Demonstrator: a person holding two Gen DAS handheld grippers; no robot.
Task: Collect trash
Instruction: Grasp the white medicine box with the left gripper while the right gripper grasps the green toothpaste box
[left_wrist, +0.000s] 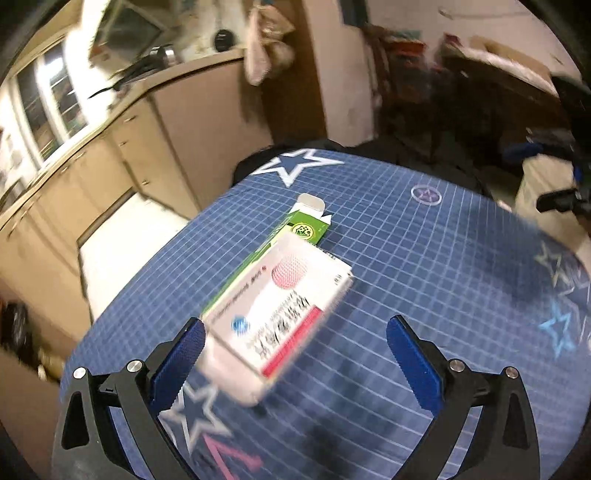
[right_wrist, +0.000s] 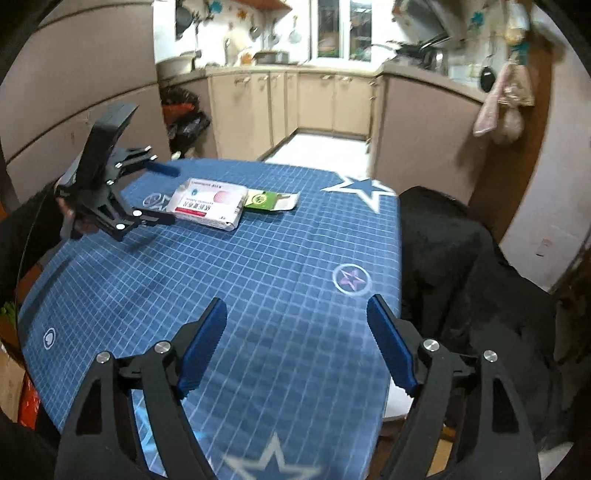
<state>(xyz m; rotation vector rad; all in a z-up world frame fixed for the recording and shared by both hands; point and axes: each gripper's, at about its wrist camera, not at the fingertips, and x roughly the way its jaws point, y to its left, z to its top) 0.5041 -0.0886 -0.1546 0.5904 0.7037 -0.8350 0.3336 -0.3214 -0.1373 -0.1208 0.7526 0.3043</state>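
Nearest, the right gripper (right_wrist: 295, 347) is hovering over bare blue grid-patterned tablecloth (right_wrist: 258, 266), its blue pads (right_wrist: 201, 350) standing well apart with nothing between them; the left gripper (left_wrist: 295, 365) is likewise spread wide, and in its own view the white medicine box (left_wrist: 280, 317) is lying between the two pads, close to the left one, though blur is hiding whether that pad is touching it. Seen from the right wrist, the left gripper (right_wrist: 164, 195) is sitting at the box's near end, the white medicine box (right_wrist: 208, 208) resting flat on the cloth; just beyond it a green carton (right_wrist: 271, 200) is lying with its end flap open, touching or slightly under the white box; farther back, kitchen cabinets (right_wrist: 314, 99) are lining the room, and a dark coat (right_wrist: 461, 258) is draping beside the table's right edge.
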